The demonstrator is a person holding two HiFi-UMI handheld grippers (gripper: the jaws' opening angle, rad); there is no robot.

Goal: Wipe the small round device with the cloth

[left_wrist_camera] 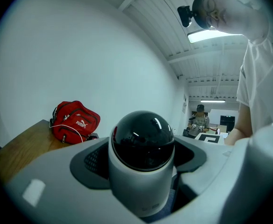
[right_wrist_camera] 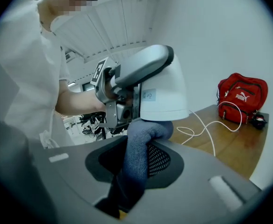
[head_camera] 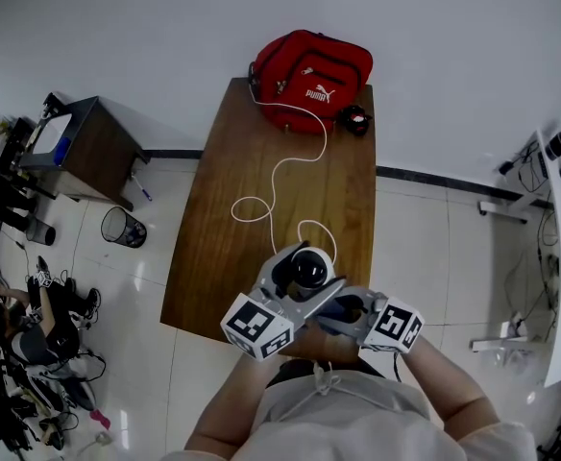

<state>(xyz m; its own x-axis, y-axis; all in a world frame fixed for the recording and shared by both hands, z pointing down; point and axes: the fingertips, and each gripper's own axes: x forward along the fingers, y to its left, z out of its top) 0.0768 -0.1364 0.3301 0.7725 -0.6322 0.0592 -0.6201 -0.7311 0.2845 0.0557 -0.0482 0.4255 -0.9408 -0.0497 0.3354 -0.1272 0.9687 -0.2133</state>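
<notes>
The left gripper squeezes the small round device over the near end of the table. The right gripper pinches the cloth, probably touching the device's bottom. This is the wiping step; next, rub around.

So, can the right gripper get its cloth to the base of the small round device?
Probably yes: the cloth in the right gripper seems to touch the device at its base, left bare by the left gripper.
</notes>
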